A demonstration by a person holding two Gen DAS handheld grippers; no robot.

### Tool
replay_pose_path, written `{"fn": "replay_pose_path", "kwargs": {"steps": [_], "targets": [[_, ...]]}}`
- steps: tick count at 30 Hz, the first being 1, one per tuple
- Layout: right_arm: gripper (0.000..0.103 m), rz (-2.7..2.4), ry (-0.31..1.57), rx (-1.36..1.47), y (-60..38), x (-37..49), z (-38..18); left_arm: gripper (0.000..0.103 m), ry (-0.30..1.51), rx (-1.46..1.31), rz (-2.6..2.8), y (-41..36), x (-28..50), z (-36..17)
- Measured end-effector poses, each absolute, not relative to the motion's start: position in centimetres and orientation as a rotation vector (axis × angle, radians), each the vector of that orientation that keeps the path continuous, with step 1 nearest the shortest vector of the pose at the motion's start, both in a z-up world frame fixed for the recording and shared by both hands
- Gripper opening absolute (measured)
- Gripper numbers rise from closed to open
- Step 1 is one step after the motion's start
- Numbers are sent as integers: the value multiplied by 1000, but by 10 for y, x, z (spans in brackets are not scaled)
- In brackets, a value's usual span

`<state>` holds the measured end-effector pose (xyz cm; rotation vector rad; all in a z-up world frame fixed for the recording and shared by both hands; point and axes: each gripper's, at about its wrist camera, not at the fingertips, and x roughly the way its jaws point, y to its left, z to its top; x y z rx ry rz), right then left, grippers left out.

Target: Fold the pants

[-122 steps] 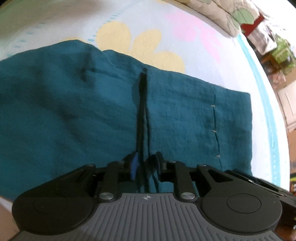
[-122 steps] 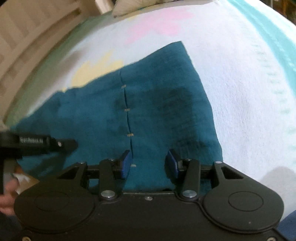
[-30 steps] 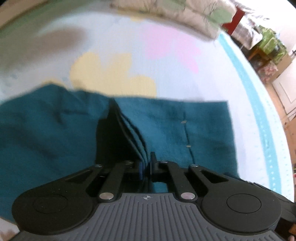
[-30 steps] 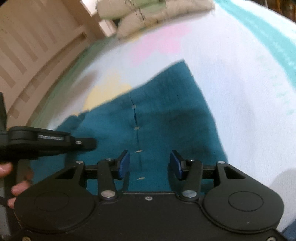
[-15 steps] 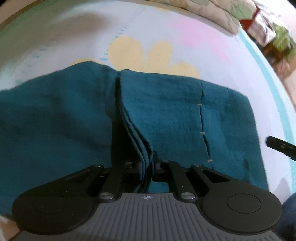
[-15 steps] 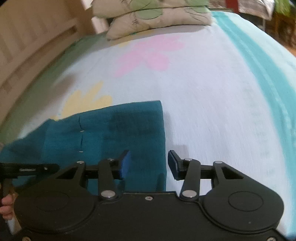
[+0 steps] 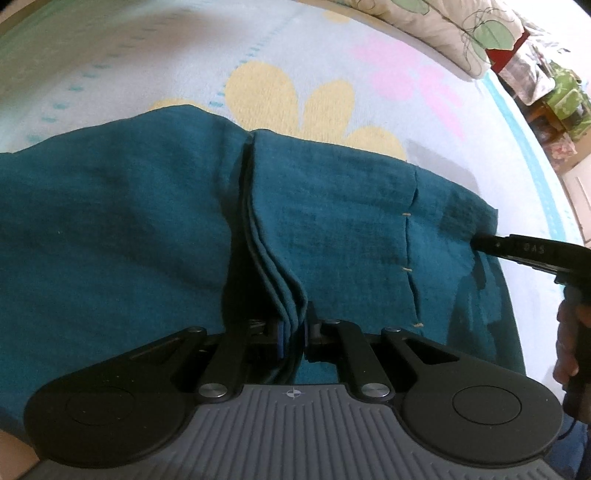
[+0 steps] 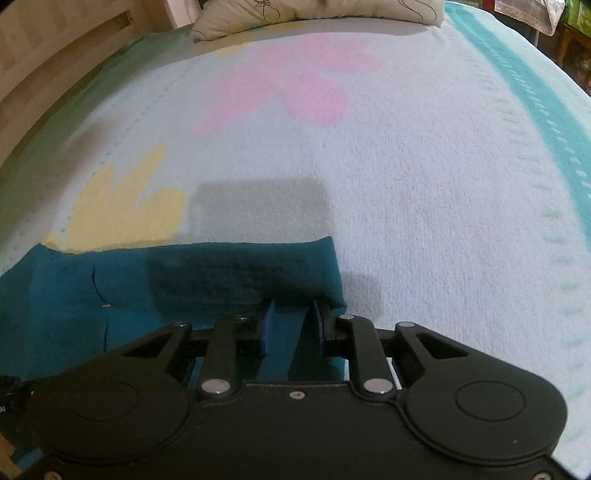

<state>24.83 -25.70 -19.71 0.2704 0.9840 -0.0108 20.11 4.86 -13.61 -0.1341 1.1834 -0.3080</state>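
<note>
Teal pants (image 7: 122,243) lie flat on a flowered bedspread (image 7: 317,62). My left gripper (image 7: 293,326) is shut on a layered fold edge of the pants and holds it raised as a ridge. In the left wrist view the right gripper's finger (image 7: 517,248) reaches the pants' right edge. In the right wrist view my right gripper (image 8: 291,325) has its jaws partly closed around the near right edge of the pants (image 8: 207,280), with cloth between the blue pads.
The bedspread (image 8: 406,184) stretches far ahead with a pink flower and a teal stripe on the right. Pillows (image 8: 317,11) lie at the head. A wooden bed frame (image 8: 44,55) runs along the left. Clutter (image 7: 554,92) stands beyond the bed's right side.
My right gripper swung off the pants' middle to their right edge and its jaws have narrowed around the cloth. My left gripper keeps its hold on the fold.
</note>
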Motion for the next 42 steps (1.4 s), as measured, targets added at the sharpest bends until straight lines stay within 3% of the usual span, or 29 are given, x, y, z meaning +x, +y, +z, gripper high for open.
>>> {"fn": "replay_pose_path", "kwargs": {"steps": [14, 18, 26, 34, 42], "targets": [[27, -33, 1056, 260, -257, 263, -185, 11, 1134, -37, -269, 30, 194, -136], [39, -37, 1023, 287, -256, 239, -171, 11, 1125, -16, -260, 27, 192, -136], [39, 46, 1029, 324, -241, 182, -168, 10, 1137, -65, -260, 34, 195, -136], [39, 43, 1104, 372, -230, 150, -199, 10, 1144, -64, -254, 35, 197, -137], [40, 71, 1064, 195, -209, 148, -202, 10, 1154, -30, -230, 26, 199, -133]]}}
